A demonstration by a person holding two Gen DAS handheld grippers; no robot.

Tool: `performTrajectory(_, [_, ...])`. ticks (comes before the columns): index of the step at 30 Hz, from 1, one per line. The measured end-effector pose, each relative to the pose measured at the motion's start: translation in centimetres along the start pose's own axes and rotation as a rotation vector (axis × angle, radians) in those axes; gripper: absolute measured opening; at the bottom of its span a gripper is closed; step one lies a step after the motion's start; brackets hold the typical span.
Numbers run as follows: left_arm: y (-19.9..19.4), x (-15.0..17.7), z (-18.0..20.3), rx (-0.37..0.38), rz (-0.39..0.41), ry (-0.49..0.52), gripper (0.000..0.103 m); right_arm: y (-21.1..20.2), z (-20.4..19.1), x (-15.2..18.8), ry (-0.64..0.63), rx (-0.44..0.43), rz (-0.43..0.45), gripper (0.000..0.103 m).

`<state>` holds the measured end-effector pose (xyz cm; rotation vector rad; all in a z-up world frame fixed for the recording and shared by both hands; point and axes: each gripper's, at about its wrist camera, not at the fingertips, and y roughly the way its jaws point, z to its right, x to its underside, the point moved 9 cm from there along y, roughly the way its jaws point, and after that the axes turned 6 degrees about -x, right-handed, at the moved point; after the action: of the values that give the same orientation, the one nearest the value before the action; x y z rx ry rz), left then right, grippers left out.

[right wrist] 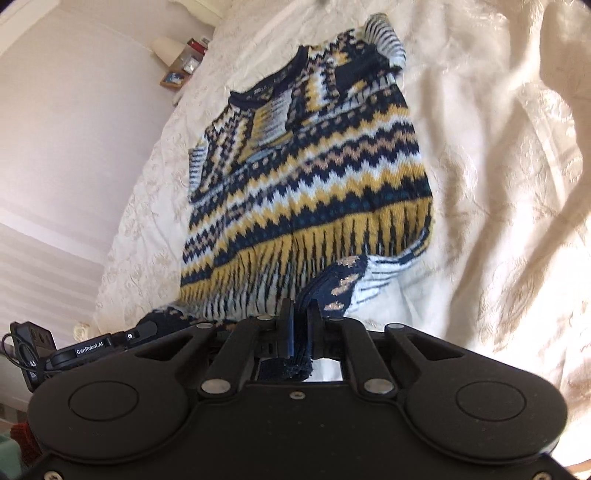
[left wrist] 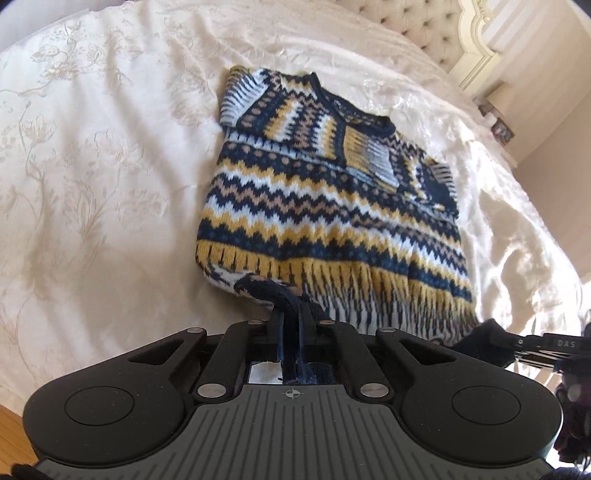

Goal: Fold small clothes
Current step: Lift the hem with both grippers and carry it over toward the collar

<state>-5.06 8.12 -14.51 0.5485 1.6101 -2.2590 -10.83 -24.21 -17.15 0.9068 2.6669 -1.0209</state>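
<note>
The little knitted sweater [left wrist: 325,192] lies on the bed, sleeves tucked in. The left claw [left wrist: 291,321] and the right claw [right wrist: 301,314] each pinch its bottom hem tight. The wool could slip out, or one side could lift faster and make the fold crooked. The cream bedspread [left wrist: 103,155] is soft and wrinkly. A padded headboard [left wrist: 432,33] stands behind.

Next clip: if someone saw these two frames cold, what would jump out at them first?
The patterned knit sweater in navy, mustard and white zigzag bands dominates, spread out mid-frame on the cream floral bedspread. Next, both tools grip its near hem: the left gripper and the right gripper each have navy ribbing pinched between their fingers. A tufted headboard sits at the far end of the bed.
</note>
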Motion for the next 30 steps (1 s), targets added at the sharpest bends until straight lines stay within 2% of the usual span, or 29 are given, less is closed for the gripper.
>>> performTrajectory(10, [0.0, -9.5, 1.5, 0.053, 0.141, -0.024, 0.006, 0.5, -2.5, -8.6, 0.04, -0.065, 0.175, 0.014])
performTrajectory(14, [0.7, -13.3, 1.3, 0.062, 0.179, -0.058, 0.006, 1.3, -2.9, -12.2, 0.046, -0.062, 0.229, 0.014])
performTrajectory(21, [3.1, -18.9, 1.6, 0.066, 0.215, -0.051, 0.006, 3.8, -3.1, -17.8, 0.052, -0.05, 0.284, 0.014])
performTrajectory(30, [8.8, -24.8, 1.6, 0.061, 0.2, -0.058, 0.006, 8.8, -1.0, -23.9, 0.113, -0.025, 0.317, 0.014])
